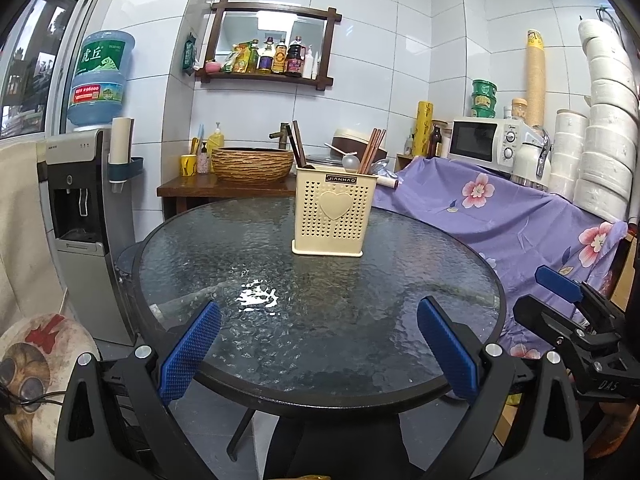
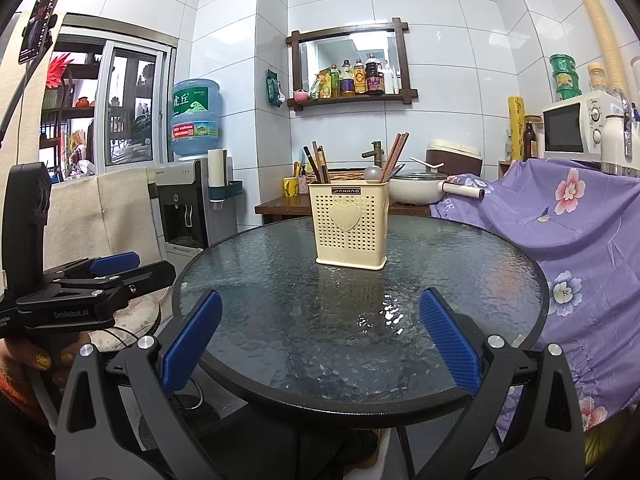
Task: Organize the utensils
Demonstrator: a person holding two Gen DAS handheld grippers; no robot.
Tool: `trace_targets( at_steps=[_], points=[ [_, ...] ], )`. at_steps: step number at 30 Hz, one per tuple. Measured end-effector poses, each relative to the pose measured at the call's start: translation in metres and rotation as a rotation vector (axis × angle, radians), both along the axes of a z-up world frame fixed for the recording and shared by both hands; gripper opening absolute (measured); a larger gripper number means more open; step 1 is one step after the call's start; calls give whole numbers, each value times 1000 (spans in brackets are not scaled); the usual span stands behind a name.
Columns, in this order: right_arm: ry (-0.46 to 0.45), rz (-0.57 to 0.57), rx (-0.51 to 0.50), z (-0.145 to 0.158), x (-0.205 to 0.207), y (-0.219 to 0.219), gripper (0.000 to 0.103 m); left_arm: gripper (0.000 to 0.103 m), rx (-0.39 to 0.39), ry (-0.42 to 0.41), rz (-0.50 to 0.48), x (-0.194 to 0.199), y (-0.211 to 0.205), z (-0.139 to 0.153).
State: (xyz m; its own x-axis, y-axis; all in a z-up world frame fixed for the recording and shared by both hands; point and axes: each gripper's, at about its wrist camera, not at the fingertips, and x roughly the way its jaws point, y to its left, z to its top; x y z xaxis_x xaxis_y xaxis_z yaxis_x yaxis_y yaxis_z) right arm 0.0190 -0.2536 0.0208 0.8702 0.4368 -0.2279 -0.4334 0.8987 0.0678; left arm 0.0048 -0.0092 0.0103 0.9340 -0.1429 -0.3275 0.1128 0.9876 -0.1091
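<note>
A cream perforated utensil holder [image 1: 334, 216] [image 2: 351, 226] with a heart on its front stands upright on the round glass table [image 1: 280, 320] [image 2: 320, 340], toward the far side. Brown chopsticks [image 1: 372, 150] [image 2: 394, 156] lean out of its right part, darker utensils [image 1: 298, 144] [image 2: 318, 164] out of its left, and a pale spoon [image 1: 349, 160] [image 2: 374, 173] sits between. My left gripper [image 1: 320, 320] is open over the near table edge, nothing between its blue pads. My right gripper [image 2: 320, 312] is open too, equally far back from the holder.
A purple floral cloth [image 1: 500, 216] [image 2: 568, 220] covers furniture right of the table. A water dispenser [image 1: 84, 200] [image 2: 188, 200] stands left. Behind are a wooden counter with a woven basin [image 1: 252, 164], a pot [image 2: 416, 188] and a microwave [image 1: 484, 142]. The other gripper shows at each view's side.
</note>
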Motion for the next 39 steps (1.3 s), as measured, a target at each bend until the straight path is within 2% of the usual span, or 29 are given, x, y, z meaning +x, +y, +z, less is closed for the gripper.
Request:
trace_targets(
  at_steps=[39],
  points=[
    [2, 4, -5, 3, 2, 0, 97, 97, 8, -4, 0, 0, -1, 1]
  ],
)
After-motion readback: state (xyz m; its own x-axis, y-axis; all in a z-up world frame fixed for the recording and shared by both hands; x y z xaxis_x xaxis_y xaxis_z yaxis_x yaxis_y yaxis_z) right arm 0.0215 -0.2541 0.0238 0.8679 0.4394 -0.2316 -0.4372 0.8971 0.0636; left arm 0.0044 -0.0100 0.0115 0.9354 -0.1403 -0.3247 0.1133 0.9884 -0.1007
